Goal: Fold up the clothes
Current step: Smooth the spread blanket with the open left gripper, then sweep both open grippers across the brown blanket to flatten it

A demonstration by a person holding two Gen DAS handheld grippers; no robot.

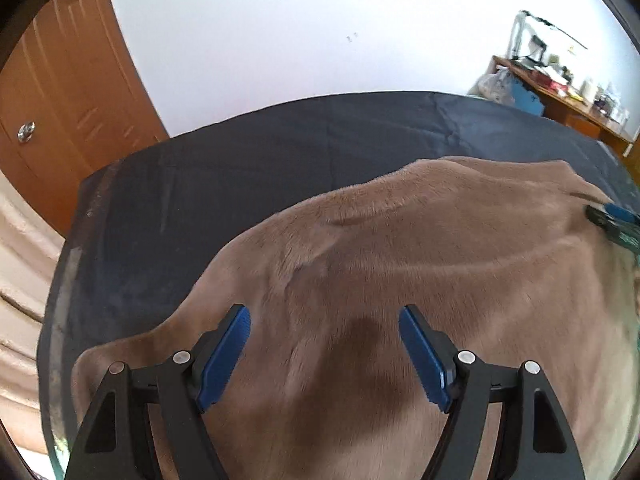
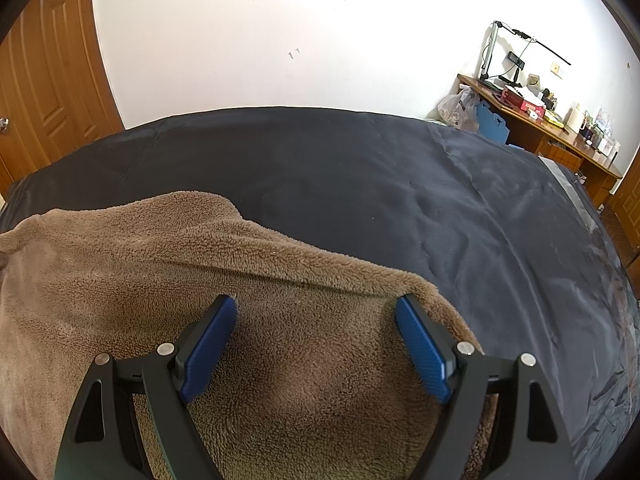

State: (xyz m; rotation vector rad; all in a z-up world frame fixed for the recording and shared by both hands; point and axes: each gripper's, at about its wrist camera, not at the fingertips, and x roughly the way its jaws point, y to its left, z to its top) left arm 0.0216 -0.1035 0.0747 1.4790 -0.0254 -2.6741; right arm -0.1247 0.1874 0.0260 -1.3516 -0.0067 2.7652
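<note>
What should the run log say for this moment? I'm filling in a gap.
stage: pre-grasp | left gripper: open over brown fleece garment | right gripper: open over its edge | garment spread on dark bedsheet | nothing held

The left gripper [image 1: 324, 354] hovers spread wide over a brown fleece garment [image 1: 400, 260] on dark bedding [image 1: 240, 168]; far right, possibly the other gripper [image 1: 612, 220].

Both the left tool [image 1: 325, 316] and the right tool [image 2: 316, 306] hover with blue-padded jaws spread wide, gripping nothing.
</note>
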